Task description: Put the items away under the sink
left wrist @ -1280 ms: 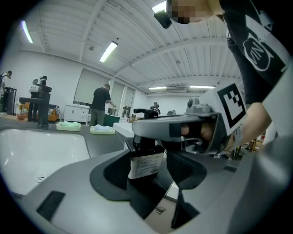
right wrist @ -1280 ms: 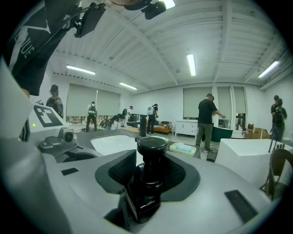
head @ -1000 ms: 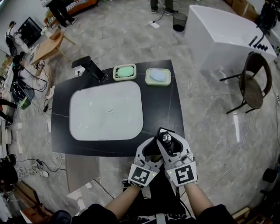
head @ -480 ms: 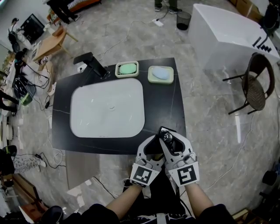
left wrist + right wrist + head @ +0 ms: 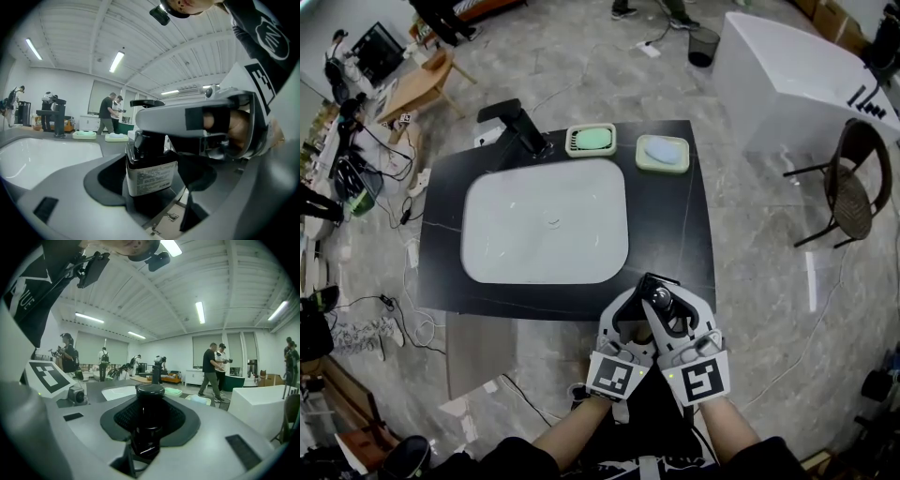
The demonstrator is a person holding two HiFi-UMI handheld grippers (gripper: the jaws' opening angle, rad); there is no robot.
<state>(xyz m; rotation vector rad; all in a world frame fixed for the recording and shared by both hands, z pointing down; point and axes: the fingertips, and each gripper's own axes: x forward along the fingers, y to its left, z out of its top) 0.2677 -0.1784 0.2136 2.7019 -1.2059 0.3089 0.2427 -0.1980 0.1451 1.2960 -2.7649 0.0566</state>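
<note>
A dark bottle (image 5: 659,300) with a white label (image 5: 150,174) hangs just off the front right corner of the black counter (image 5: 670,234). My right gripper (image 5: 671,306) is shut on its black cap (image 5: 151,392), having just been closing on it. My left gripper (image 5: 636,319) comes in from the left, and the bottle's body stands between its jaws (image 5: 157,187). Those jaws have just been opening and stand wide, so this gripper is open. In the left gripper view the right gripper's finger (image 5: 187,117) crosses above the bottle.
The counter holds a white basin (image 5: 548,234), a black faucet (image 5: 520,127), a green soap dish (image 5: 592,139) and a pale blue one (image 5: 663,152). A beige panel (image 5: 478,361) lies on the floor below the counter's front edge. A chair (image 5: 853,192) and a white tub (image 5: 797,75) stand to the right.
Both grippers stay together round the bottle at the counter's front right corner. The head camera has shifted, so the counter now sits further right in the view.
</note>
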